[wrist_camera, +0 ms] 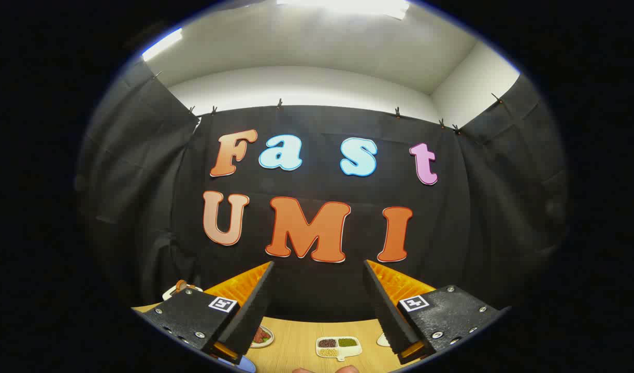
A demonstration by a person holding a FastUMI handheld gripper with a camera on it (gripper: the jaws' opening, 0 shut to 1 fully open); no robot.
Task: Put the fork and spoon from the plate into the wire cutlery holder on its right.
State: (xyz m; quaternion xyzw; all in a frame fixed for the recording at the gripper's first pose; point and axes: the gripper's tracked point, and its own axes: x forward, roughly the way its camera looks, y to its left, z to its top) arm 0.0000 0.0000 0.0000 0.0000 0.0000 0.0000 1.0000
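Observation:
My gripper (318,264) is held high and level, facing the booth's black back wall, with its two fingers spread wide apart and nothing between them. Far below, between the fingers, lies a strip of light wooden table (301,344). A small plate with red food (261,336) peeks out beside the left finger (249,311). I cannot make out a fork, a spoon or a wire holder here.
A white divided dish (339,347) with dark, green and pale beans sits on the table between the fingers. A white object (383,340) peeks out by the right finger. Another white item with a brown top (181,288) shows left of the gripper. Fingertips of a hand (325,370) show at the near table edge.

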